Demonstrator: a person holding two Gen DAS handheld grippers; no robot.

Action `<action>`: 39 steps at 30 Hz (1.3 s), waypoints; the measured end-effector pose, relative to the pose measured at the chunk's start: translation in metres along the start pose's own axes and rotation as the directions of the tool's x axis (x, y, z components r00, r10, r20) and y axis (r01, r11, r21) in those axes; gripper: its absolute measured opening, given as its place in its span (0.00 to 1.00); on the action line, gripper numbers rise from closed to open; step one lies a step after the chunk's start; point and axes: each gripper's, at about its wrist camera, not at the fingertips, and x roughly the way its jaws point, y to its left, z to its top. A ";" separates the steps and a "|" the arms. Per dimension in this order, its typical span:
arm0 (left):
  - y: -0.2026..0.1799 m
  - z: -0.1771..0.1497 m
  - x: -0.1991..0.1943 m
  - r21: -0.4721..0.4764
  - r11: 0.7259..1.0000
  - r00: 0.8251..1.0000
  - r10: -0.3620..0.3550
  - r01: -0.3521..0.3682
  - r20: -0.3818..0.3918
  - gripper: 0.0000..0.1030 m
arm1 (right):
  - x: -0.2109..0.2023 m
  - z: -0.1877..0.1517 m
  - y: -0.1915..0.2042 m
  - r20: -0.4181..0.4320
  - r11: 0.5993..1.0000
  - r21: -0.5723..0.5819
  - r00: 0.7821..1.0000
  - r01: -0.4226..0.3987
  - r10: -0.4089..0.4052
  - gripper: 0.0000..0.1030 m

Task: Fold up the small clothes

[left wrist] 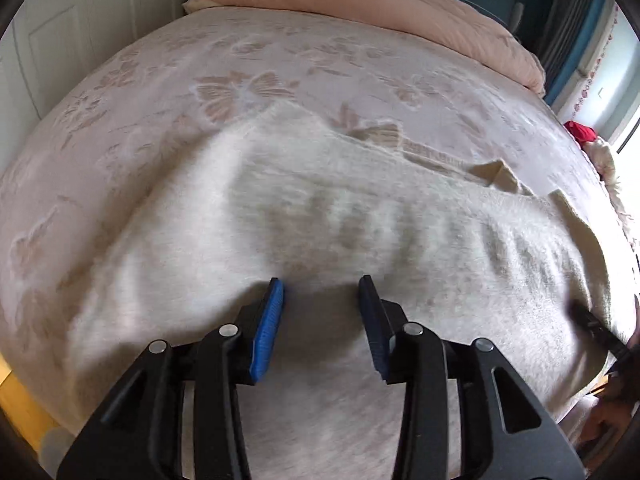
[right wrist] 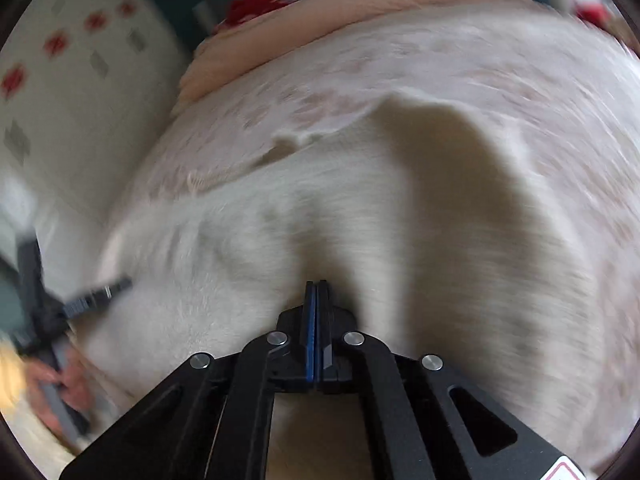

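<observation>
A cream fuzzy garment (left wrist: 320,208) lies spread on the bed, with its ribbed collar at the far edge. My left gripper (left wrist: 322,286) is open with its blue pads just above the garment's near part, holding nothing. My right gripper (right wrist: 317,283) is shut on a raised fold of the same garment (right wrist: 304,216), which tents up at its tips. The right gripper's tip also shows at the right edge of the left wrist view (left wrist: 596,326). The left gripper shows blurred at the left of the right wrist view (right wrist: 96,296).
The bed has a pale pink floral bedspread (left wrist: 248,64). A peach duvet (left wrist: 360,0) is bunched at the head. White cupboard doors (left wrist: 80,20) stand to the left. A red item (left wrist: 580,132) lies at the bed's right edge.
</observation>
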 end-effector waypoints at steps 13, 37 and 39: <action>0.099 -0.052 -0.075 -0.279 0.960 0.996 0.006 0.019 0.090 0.79 | -0.057 -0.047 -0.062 -0.065 0.976 0.193 0.994 0.098 -0.087 0.50; 0.094 -0.029 -0.103 -0.207 0.976 0.995 0.081 -0.066 0.066 0.22 | -0.097 -0.015 -0.053 0.037 0.970 0.114 0.974 0.217 -0.222 0.33; 0.080 -0.013 -0.112 -0.166 0.985 0.991 0.071 -0.052 0.111 0.33 | -0.098 0.005 -0.044 0.071 0.979 0.098 0.980 0.180 -0.187 0.41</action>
